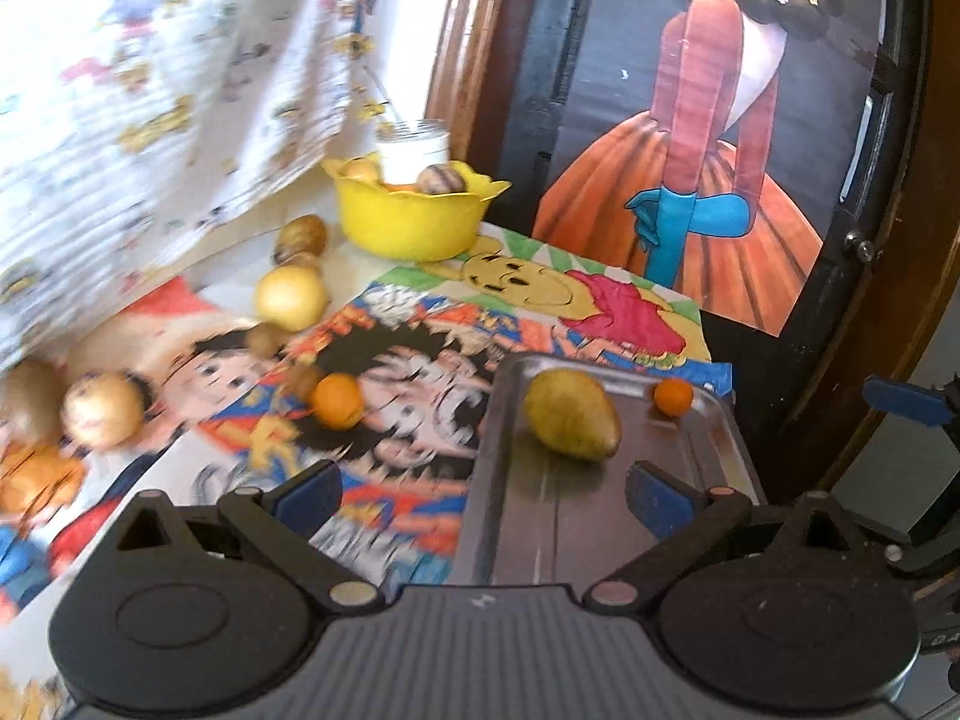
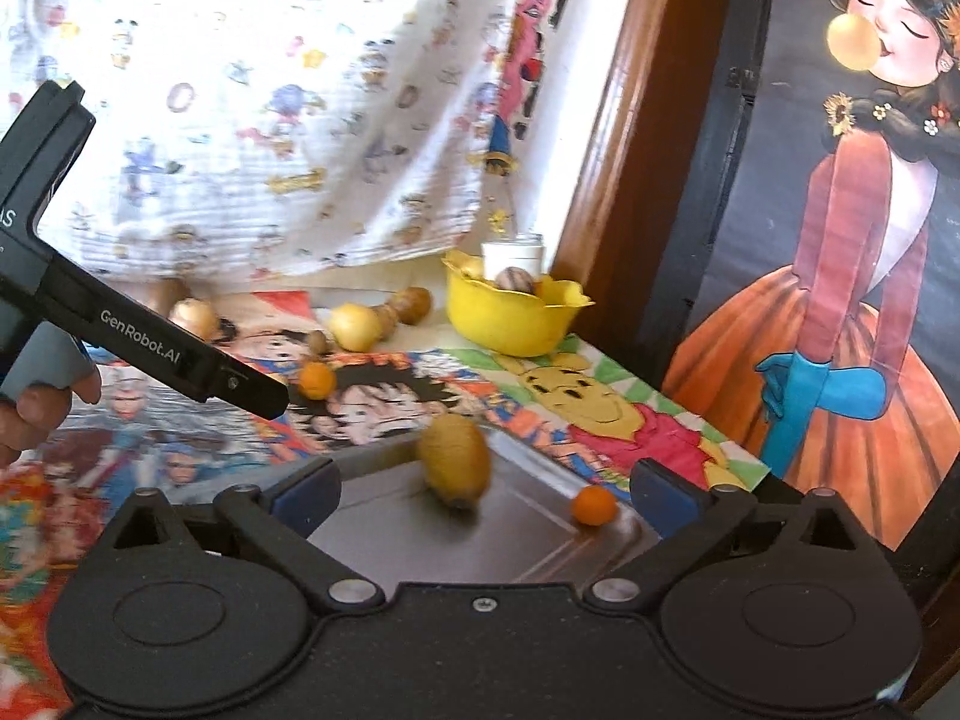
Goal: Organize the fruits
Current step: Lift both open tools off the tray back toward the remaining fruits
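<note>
- Hovering over the near end of the metal tray (image 1: 600,528), the left gripper (image 1: 483,489) has its blue-padded fingers spread wide with nothing between them.
- In the right wrist view, the right gripper (image 2: 483,489) is likewise wide apart and holds nothing, poised above the same metal tray (image 2: 420,540).
- On the tray, a yellow-green oval fruit (image 1: 573,414) lies at about 12 o'clock from the left gripper, and a small orange fruit (image 1: 672,397) sits at about 1 o'clock near the tray's far corner.
- From the right gripper, the oval fruit (image 2: 454,461) looks motion-blurred at 12 o'clock, and the small orange one (image 2: 593,505) rests at 2 o'clock, just beside the right finger.
- Off the tray, on the cartoon-printed table cover (image 1: 420,360), a second small orange fruit (image 1: 338,399) lies at 10 o'clock, next to a brown nut-like item (image 1: 303,381).
- Farther out at 11 o'clock sit a pale yellow round fruit (image 1: 291,298) and a brownish fruit (image 1: 302,238).
- At 12 o'clock stands a yellow bowl (image 1: 414,222) holding more produce, with a white jar (image 1: 414,150) behind it.
- More fruits at 9 o'clock are too blurred to identify.
</note>
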`<state>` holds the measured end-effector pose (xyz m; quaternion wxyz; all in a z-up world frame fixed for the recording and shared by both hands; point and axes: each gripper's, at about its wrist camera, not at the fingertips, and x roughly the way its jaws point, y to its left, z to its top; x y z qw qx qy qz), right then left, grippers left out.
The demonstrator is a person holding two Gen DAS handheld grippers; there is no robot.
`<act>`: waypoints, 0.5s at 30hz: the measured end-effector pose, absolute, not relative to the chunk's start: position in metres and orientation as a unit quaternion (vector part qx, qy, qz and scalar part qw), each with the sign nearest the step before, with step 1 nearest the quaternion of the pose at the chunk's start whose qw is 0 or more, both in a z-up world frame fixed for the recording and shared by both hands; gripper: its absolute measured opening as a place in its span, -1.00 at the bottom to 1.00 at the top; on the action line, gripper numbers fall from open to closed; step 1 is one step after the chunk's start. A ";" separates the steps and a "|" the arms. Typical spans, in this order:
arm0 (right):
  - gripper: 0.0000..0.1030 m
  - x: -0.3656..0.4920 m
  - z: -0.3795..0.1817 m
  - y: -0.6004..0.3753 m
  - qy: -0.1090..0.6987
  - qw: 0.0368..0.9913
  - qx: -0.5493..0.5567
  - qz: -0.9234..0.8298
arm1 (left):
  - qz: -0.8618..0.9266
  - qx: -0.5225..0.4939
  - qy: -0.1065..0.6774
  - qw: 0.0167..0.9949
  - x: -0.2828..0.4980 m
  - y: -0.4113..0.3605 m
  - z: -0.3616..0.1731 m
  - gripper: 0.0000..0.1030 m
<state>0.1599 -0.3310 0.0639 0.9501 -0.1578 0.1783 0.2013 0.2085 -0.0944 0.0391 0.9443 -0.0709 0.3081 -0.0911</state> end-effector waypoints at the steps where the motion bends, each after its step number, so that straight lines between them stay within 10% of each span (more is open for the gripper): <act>1: 0.99 0.153 0.065 -0.327 0.181 0.949 -0.155 0.204 | -0.089 -0.074 0.309 0.944 0.202 -0.091 0.039 0.99; 15: 0.99 0.088 0.061 -0.277 0.284 0.919 -0.114 0.247 | -0.053 -0.058 0.328 0.941 0.117 -0.030 0.040 0.99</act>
